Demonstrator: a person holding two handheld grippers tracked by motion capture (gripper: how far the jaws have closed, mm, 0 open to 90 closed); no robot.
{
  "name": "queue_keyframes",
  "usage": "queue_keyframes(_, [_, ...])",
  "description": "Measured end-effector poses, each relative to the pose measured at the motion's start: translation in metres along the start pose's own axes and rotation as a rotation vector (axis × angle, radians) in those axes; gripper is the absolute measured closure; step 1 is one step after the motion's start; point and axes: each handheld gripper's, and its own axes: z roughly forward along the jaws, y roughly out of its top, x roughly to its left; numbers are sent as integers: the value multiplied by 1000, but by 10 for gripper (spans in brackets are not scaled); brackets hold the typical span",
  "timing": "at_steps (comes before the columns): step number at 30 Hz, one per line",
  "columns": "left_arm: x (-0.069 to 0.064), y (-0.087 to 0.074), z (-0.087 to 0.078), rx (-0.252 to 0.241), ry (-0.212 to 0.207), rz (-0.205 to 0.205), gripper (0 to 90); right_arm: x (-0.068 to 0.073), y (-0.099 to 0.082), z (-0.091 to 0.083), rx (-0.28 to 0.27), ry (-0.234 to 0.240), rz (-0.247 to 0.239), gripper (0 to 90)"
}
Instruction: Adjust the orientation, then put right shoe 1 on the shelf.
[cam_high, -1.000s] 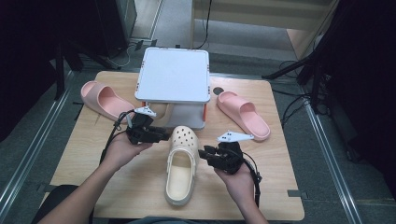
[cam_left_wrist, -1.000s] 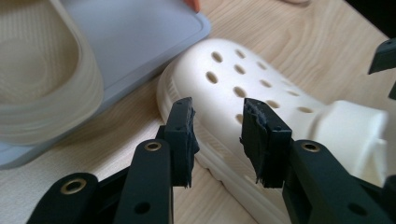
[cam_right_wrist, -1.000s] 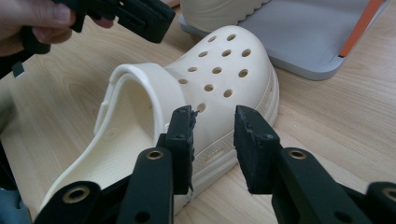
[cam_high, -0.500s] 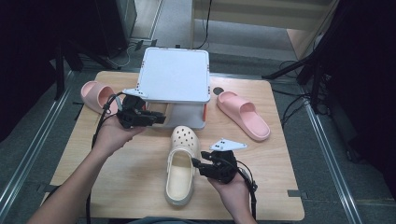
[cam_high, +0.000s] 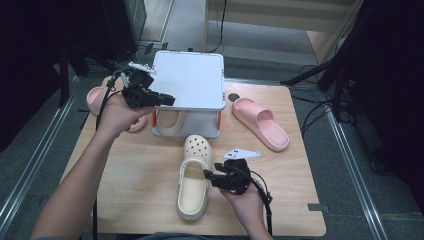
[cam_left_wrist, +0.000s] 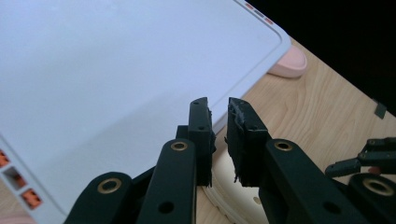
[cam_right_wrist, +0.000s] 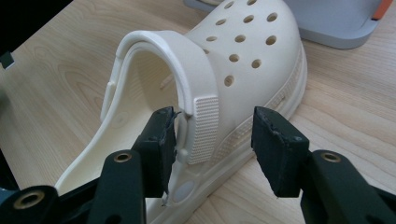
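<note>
A: Biggest item first — what's the pale box?

B: White flat-topped plastic shoe rack w/ orange corner clips (cam_high: 189, 80), at the far middle of the light wooden desk (cam_high: 125, 185). Second cream shoe (cam_high: 169, 120) tucked on its lower shelf. Rack prob. light but rigid, smooth top, so it'd slide.

A: And the thing being worked?

B: Cream perforated foam clog w/ heel strap (cam_high: 196, 175), lying on the desk just in front of the rack, toe toward it. I'd judge it v. light, springy, not fragile, matte so it shouldn't slip much. Sidewall will squash under pressure; the strap pivots, so a strap-only hold would swing. Best grab: sidewall near the strap rivet (cam_right_wrist: 183, 191), one finger inside, one outside.

A: Right gripper?

B: Right gripper (cam_right_wrist: 215, 147) sits exactly there. Fingers have just been opening; they stand apart, the clog's sidewall and ribbed strap end between them, outer finger clear of the shoe, so no clamp.

A: Left?

B: Left gripper (cam_left_wrist: 219, 135) is up over the rack's near-left edge. Fingers have just been closing, nearly together, narrow gap, nothing in it.

A: Other stuff?

B: Pink foam slide (cam_high: 260, 122) right of the rack, another pink slide (cam_high: 95, 97) left, partly behind the hand.

A: Logos, text?

B: None readable; rivet blank.
</note>
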Motion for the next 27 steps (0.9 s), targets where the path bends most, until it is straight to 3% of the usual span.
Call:
queue_keyframes(4, [13,-1,0,-14,19,-13,807,0,0,5,6,-1,-1,500])
queue_keyframes(9, [20,-6,4,-2,48,-13,808,1,1,11,13,1,-4,497])
queue_keyframes(12, [21,-9,8,24,106,10,806,4,1,17,28,-10,-22,490])
queue_keyframes(17, [24,-13,10,-17,88,10,813,3,0,24,42,-17,-20,481])
queue_keyframes(27, [27,-16,11,-44,75,-2,816,4,3,26,28,-40,-16,495])
